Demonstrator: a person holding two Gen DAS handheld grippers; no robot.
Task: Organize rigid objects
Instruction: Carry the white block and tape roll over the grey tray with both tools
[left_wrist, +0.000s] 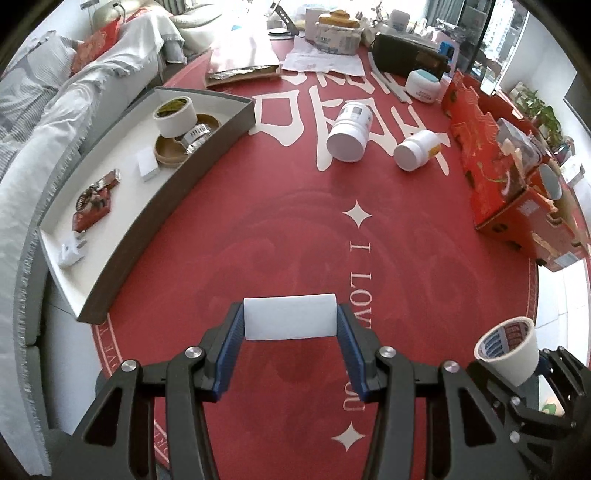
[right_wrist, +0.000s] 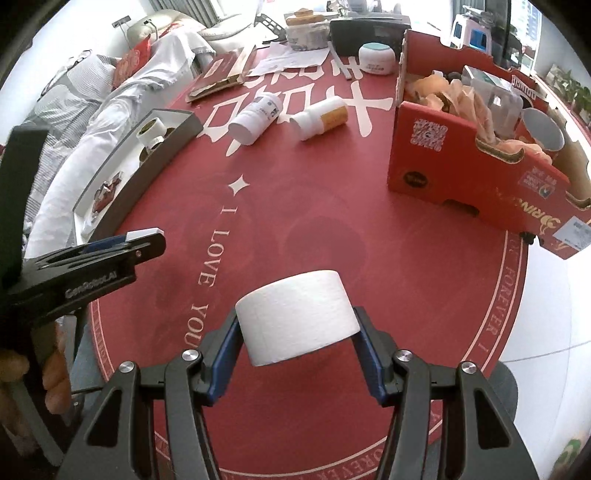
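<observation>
Both grippers are loaded. The left gripper (left_wrist: 290, 321) has its jaws clamped on the short ends of a flat white block (left_wrist: 290, 316), held level above the near part of the desk (left_wrist: 295, 229). The right gripper (right_wrist: 299, 325) has its jaws clamped on the curved sides of a white tape roll (right_wrist: 299, 317), also clear of the surface near the near edge. The likely destination is the grey tray (left_wrist: 207, 155) at the left edge of the desk, which already holds a second tape roll (left_wrist: 175, 120), a small white block (left_wrist: 148, 166) and other small items. To place well, carry each item over the tray wall with clearance, lower it onto a bare patch of the white floor, and release only once it is seated; deliver one hand at a time so the grippers do not cross. Two white bottles (left_wrist: 351, 129) lie on their sides toward the far half of the desk, and a red cardboard box (right_wrist: 461, 158) stands along the right edge. The surface is a round red printed cloth. A sofa (left_wrist: 74, 85) with grey and white covers stands beyond the left edge.
</observation>
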